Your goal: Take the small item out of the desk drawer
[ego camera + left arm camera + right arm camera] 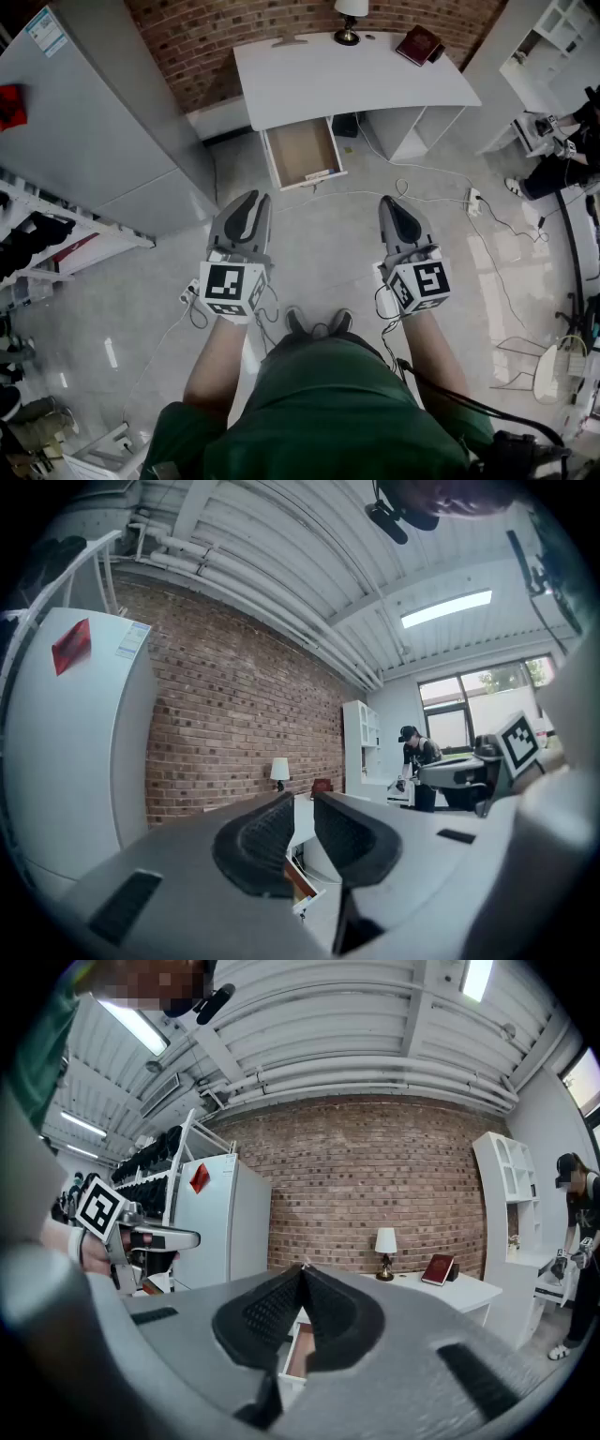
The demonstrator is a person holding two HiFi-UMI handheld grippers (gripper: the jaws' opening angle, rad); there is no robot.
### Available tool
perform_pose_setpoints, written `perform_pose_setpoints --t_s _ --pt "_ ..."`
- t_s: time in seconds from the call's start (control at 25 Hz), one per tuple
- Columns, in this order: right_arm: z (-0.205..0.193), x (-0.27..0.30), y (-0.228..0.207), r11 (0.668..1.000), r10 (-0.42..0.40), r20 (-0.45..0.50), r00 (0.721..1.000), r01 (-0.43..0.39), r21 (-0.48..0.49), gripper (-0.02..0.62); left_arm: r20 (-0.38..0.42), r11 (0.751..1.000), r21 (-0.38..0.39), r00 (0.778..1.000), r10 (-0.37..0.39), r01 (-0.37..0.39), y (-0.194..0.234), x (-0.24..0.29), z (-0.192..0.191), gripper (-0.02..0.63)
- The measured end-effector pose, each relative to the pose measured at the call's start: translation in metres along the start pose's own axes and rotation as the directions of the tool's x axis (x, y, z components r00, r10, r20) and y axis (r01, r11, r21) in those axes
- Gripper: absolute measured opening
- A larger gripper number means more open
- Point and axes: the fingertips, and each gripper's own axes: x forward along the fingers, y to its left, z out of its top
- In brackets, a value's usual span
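Note:
The white desk (309, 80) stands against the brick wall, its wooden drawer (302, 150) pulled open toward me. A small pale item (317, 174) lies at the drawer's front edge; I cannot make out what it is. Both grippers hover over the floor, well short of the drawer. My left gripper (249, 201) (303, 801) has a narrow gap between its pads and holds nothing. My right gripper (393, 202) (302, 1271) has its tips touching, also empty. The drawer (300, 883) (298, 1349) shows below the jaws in both gripper views.
A tall grey fridge (94, 122) stands left of the desk, with shelving (47, 234) beside it. A lamp (349, 19) and a red book (418, 44) sit on the desktop. Cables (441, 183) and a power strip (473, 200) lie on the floor at the right. A person (562, 159) is at the far right.

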Motion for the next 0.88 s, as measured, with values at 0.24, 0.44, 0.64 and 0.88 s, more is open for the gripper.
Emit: perform_pose_setpoints --t_s 0.24,0.44,0.64,0.88 --pt "0.002 0.01 0.021 1.0 -0.019 0.0 1.0 0.019 -0.008 0.002 0.008 1.0 0.007 1.0 -0.002 0.002 0.026 -0.011 -0.001 0.06" --pt "0.011 0.01 0.031 1.0 -0.021 0.028 0.999 0.021 0.019 0.003 0.016 1.0 0.023 1.0 -0.018 0.017 0.033 -0.019 0.004 0.06" --pt "0.015 0.015 0.043 1.0 -0.01 0.038 0.999 0.009 0.028 0.003 0.015 0.999 0.033 1.0 -0.019 0.018 0.04 -0.026 0.007 0.06" --pt "0.002 0.026 0.039 0.999 0.0 0.014 1.0 -0.001 0.047 0.004 -0.011 1.0 0.018 1.0 -0.008 0.008 0.045 -0.019 -0.005 0.06"
